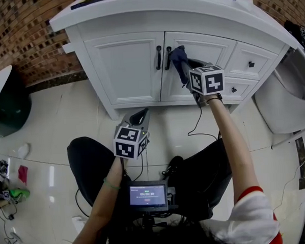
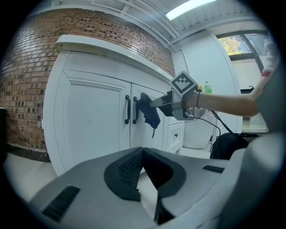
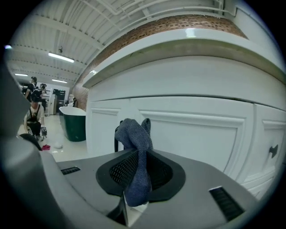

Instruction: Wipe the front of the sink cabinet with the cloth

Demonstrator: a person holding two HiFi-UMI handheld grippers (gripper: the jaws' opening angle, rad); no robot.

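Observation:
The white sink cabinet (image 1: pixel 124 64) stands ahead, with two doors carrying black handles (image 1: pixel 159 57) and small drawers to the right. My right gripper (image 1: pixel 181 66) is shut on a dark blue cloth (image 1: pixel 178 57), held against the top of the right door beside the handles. In the right gripper view the cloth (image 3: pixel 137 147) stands pinched between the jaws, right in front of the door panel (image 3: pixel 196 138). My left gripper (image 1: pixel 137 117) hangs low over the floor, jaws shut and empty, well short of the cabinet. From the left gripper view the cloth (image 2: pixel 149 111) and right gripper (image 2: pixel 157 103) show at the door.
A brick wall (image 1: pixel 20 34) runs behind the cabinet. A dark green tub (image 1: pixel 3 104) sits at the left, a white toilet (image 1: pixel 286 99) at the right. Small items (image 1: pixel 15 185) lie on the tiled floor at the far left. A screen device (image 1: pixel 147 195) sits on the person's lap.

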